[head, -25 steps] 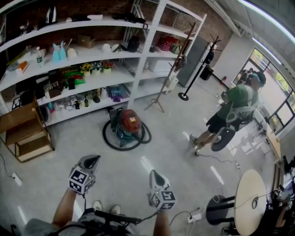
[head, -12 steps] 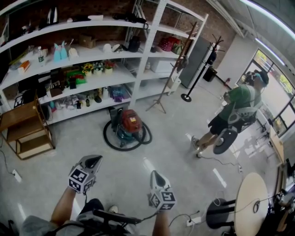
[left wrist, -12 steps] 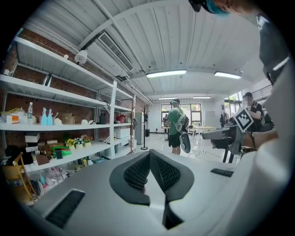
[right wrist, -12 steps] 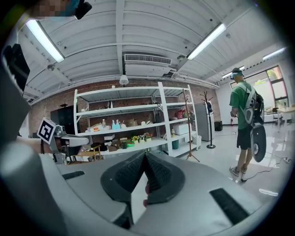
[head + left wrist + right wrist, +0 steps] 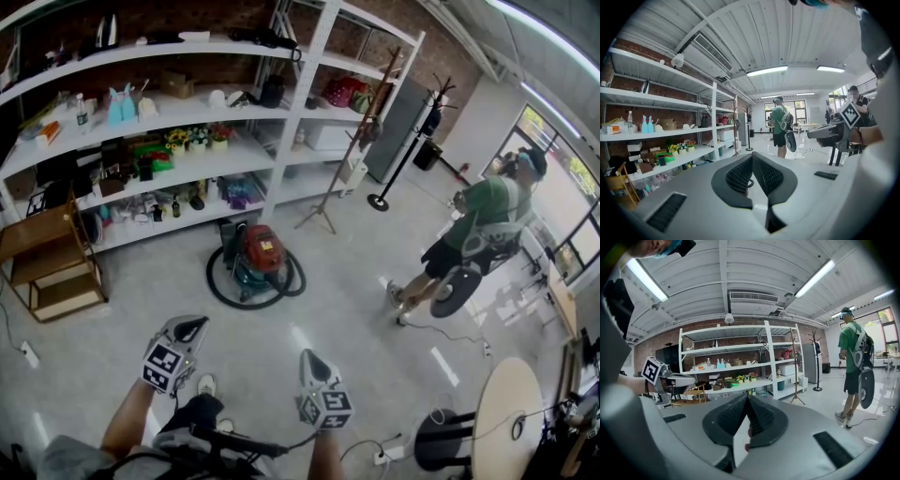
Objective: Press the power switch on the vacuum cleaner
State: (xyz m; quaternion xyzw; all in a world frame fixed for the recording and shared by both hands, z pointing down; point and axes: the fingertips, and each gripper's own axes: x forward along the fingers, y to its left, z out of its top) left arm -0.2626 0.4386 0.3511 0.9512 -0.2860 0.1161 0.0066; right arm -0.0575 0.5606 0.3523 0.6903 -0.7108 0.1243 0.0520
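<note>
The vacuum cleaner (image 5: 259, 254), red on top with a teal body, stands on the floor in front of the shelving, ringed by its black hose (image 5: 218, 285). My left gripper (image 5: 191, 324) and right gripper (image 5: 310, 357) hover low in the head view, well short of the vacuum, both pointing toward it. Each is shut with nothing held. In the left gripper view the jaws (image 5: 752, 157) meet at their tips, and so do those in the right gripper view (image 5: 747, 398). The jaws hide most of the vacuum in both gripper views; only slivers of red show between the right ones.
White shelving (image 5: 281, 122) full of small goods fills the back. A wooden step stool (image 5: 45, 267) stands left and two coat stands (image 5: 330, 173) right of the vacuum. A person in a green shirt (image 5: 478, 225) walks at right, near a round table (image 5: 506, 403) and floor cables (image 5: 382, 456).
The person holding the grippers has stepped forward, one shoe now further ahead. The right gripper drifted slightly left. Both grippers stay shut. The vacuum has not moved.
</note>
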